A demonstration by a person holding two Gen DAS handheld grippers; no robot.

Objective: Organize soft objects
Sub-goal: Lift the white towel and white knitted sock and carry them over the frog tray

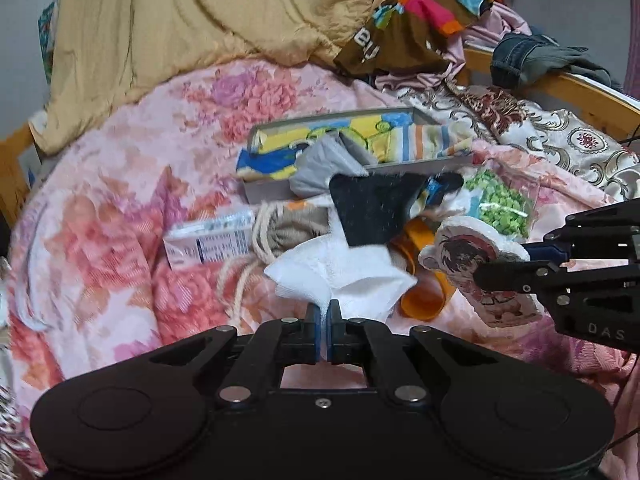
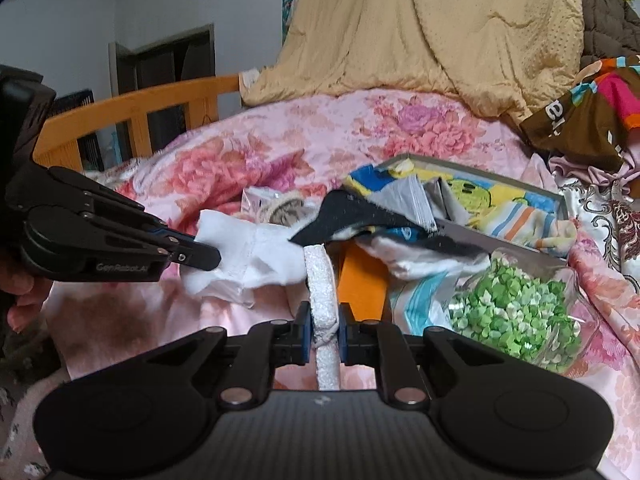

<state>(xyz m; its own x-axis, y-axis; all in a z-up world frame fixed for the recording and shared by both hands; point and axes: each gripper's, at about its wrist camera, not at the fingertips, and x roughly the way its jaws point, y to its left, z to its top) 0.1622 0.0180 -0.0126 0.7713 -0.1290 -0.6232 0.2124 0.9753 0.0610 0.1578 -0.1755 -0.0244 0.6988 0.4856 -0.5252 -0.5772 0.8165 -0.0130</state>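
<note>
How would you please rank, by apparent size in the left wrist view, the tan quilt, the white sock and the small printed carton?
1. Tan quilt.
2. White sock, though nearness enlarges it.
3. Small printed carton.

Left tongs (image 1: 324, 312) and right tongs (image 2: 324, 326) both clamped

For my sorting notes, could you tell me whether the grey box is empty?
Not empty: the grey box holds colourful folded cloth and a grey sock hanging over its front wall.
</note>
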